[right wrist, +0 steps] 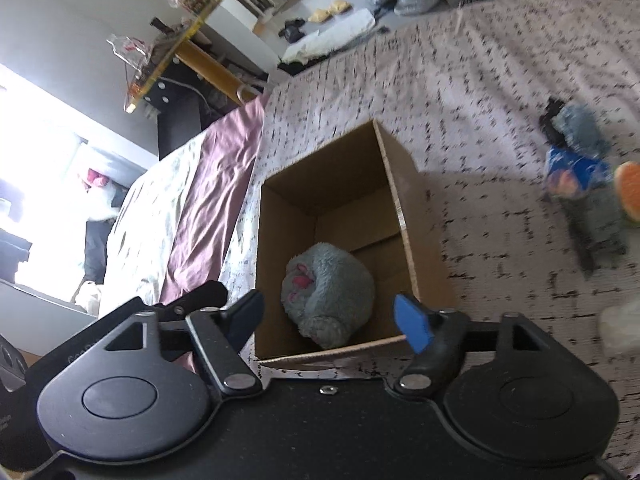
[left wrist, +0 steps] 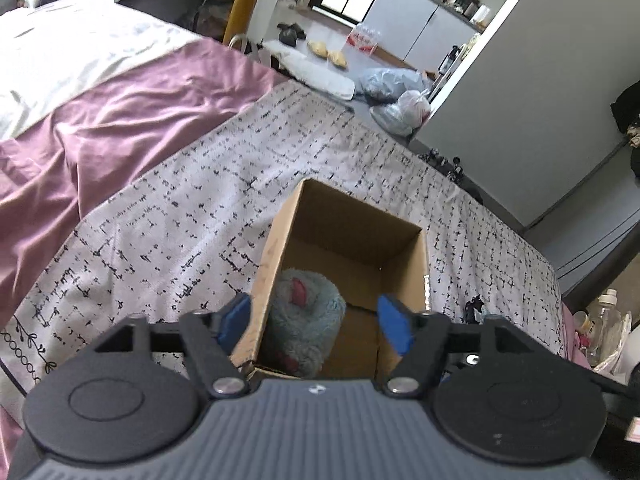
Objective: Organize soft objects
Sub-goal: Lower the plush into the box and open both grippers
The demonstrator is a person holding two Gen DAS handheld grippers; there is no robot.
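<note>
Grey plush toy (left wrist: 304,312) half hidden by box wall (left wrist: 264,280), blurred toys (right wrist: 588,176) at right edge

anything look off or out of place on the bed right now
One grey plush toy lies in the cardboard box, but another stuffed toy still lies loose on the patterned bedspread beside the box. Nothing looks spilled or damaged.
</note>
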